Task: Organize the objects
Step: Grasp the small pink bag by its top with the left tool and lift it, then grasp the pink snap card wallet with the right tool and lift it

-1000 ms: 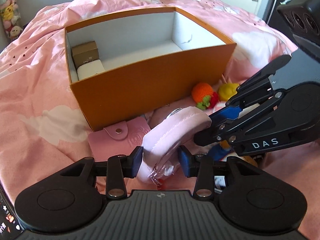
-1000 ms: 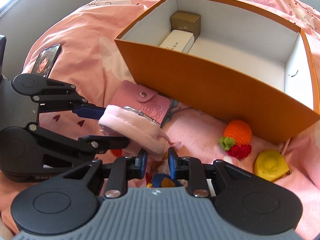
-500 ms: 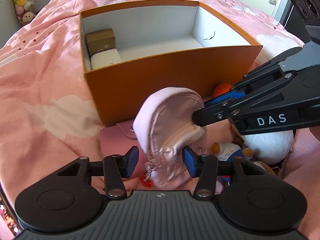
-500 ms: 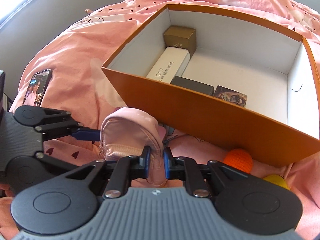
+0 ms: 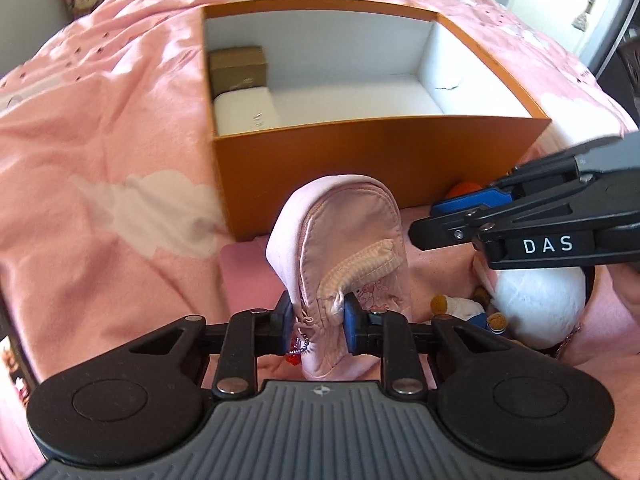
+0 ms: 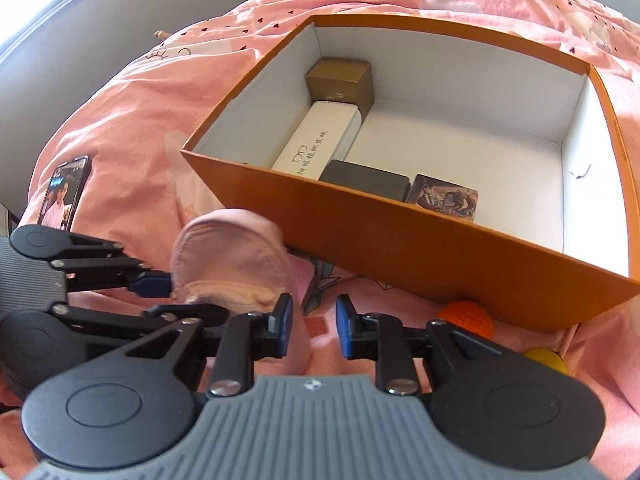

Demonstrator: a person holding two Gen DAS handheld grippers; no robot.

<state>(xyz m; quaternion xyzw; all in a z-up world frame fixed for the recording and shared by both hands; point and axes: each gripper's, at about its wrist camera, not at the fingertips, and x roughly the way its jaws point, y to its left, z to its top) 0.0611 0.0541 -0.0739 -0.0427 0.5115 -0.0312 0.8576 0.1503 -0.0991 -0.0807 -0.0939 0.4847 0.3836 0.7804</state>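
Your left gripper (image 5: 317, 317) has just clamped down on the pink pouch (image 5: 340, 248): half a second ago its pads stood apart on either side of the fabric, and now they pinch the pouch's lower end near the zipper pull, low in the centre of the left wrist view. At the same time your right gripper (image 6: 311, 327) has let go. It held the pouch's edge a moment ago; now its jaws are opening, with a clear gap and only bedding between them, and the pouch sits just left of its left pad in the right wrist view.

So the handover is done, and the pouch hangs upright from your left gripper alone, lifted off the bed (image 5: 100, 128) just in front of the near wall of the orange box (image 5: 372, 152).

The box's right half looks free, while small boxes fill its left end. Your next move is likely to carry the pouch over the near wall and set it into that open space.
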